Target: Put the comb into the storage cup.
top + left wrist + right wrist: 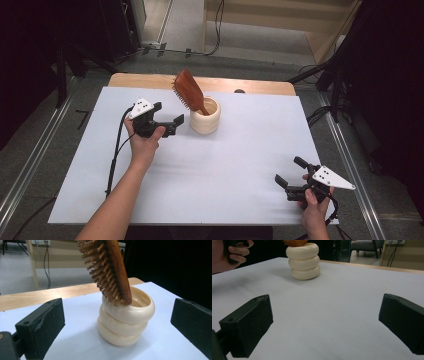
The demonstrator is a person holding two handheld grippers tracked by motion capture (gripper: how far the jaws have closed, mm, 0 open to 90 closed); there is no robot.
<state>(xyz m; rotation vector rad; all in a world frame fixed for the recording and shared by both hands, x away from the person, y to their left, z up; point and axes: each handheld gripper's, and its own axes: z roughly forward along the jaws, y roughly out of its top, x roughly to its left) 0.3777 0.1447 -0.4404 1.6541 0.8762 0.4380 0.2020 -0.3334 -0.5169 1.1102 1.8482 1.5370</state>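
A cream ribbed cup [205, 116] [125, 317] [304, 261] stands on the white table cover [200, 165], toward the back middle. A brown wooden hairbrush [189, 91] [110, 267] leans in it, handle down, bristles facing left. My left gripper [169, 116] [117, 322] is open just left of the cup, its jaws pointing at it and apart from it. My right gripper [290, 171] [325, 322] is open near the front right corner of the cover, nothing between its jaws. In the right gripper view the person's left hand [229, 253] sits at top left.
A wooden table edge [200, 81] shows behind the cover. Cables [115, 155] trail from the grippers off the table's left and front right. Metal rails [30, 165] run along both sides of the table, with dark stands behind.
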